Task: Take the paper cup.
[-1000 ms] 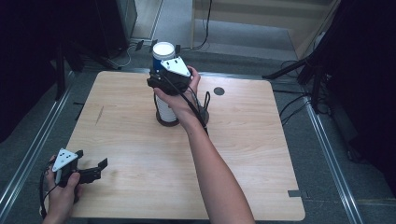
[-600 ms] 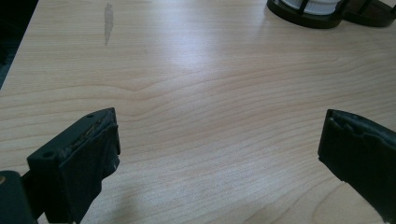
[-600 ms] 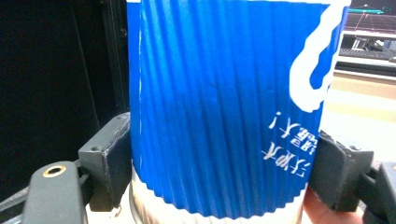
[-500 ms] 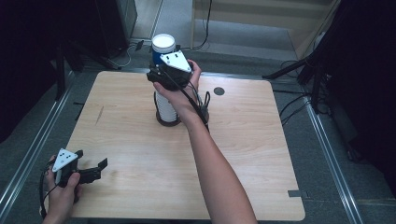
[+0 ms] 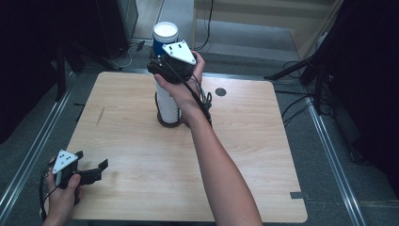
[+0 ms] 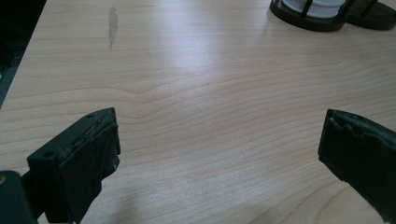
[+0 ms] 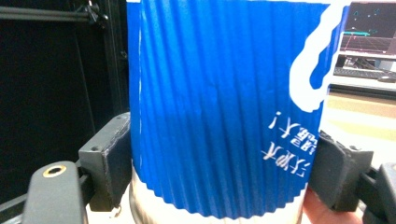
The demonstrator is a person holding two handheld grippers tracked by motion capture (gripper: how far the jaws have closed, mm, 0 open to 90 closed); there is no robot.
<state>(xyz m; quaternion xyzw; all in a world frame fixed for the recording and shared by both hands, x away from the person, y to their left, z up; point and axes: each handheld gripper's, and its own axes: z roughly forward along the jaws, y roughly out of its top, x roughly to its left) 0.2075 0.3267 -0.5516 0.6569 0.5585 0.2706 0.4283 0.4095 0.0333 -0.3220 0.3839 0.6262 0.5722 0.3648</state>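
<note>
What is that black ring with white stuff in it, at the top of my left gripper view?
Observer: It is the base of a black holder. A tall stack of white cups stands in it.
Operator: Is anything on top of the stack?
Observer: Yes, a blue ribbed cup. It is upside down, with its white bottom facing up.
Operator: Is somebody holding it?
Observer: The right gripper is. Its fingers press on the cup from both sides.
</note>
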